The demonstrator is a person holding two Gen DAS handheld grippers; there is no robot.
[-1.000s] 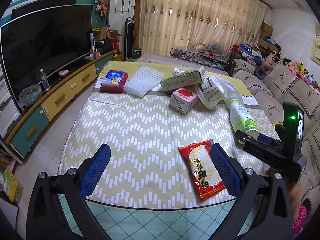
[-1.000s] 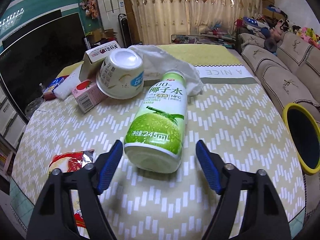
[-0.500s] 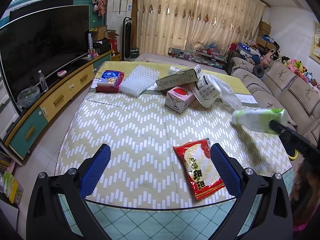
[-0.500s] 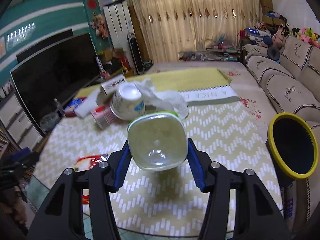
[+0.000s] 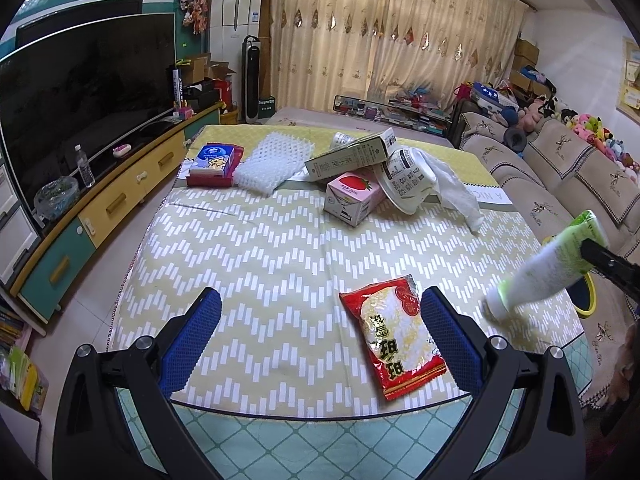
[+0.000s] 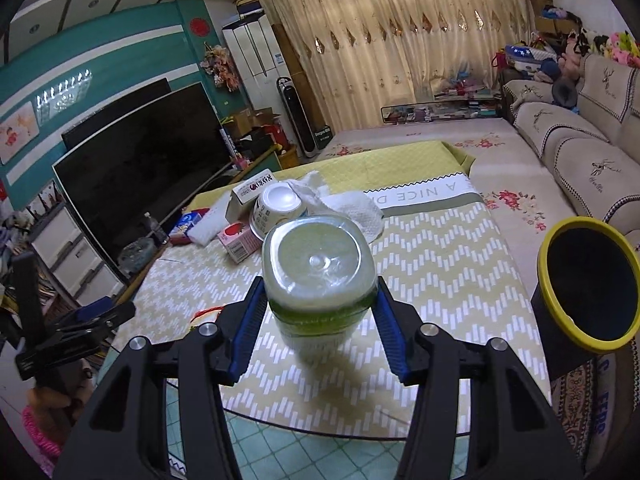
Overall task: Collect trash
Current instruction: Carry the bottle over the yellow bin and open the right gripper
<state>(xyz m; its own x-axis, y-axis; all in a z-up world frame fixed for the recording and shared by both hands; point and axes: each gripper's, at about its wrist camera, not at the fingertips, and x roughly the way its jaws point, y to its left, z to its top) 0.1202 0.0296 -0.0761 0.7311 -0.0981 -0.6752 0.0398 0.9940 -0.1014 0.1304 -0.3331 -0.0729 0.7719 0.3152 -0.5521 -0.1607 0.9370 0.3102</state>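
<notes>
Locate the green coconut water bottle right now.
The green-labelled plastic coconut water bottle is clamped in the right gripper, lifted above the table's right edge, left of the yellow-rimmed black bin.

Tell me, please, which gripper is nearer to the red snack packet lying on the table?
Left. The left gripper hangs open right over the red snack packet, whose edge lies by its right finger. The right gripper is off to the side, shut on the green bottle.

Dark television point(image 5: 80, 92) on yellow-and-teal cabinet point(image 5: 104, 208), cream curtains point(image 5: 392, 40), beige sofa point(image 5: 568, 184) with plush toys point(image 5: 592, 132)
</notes>
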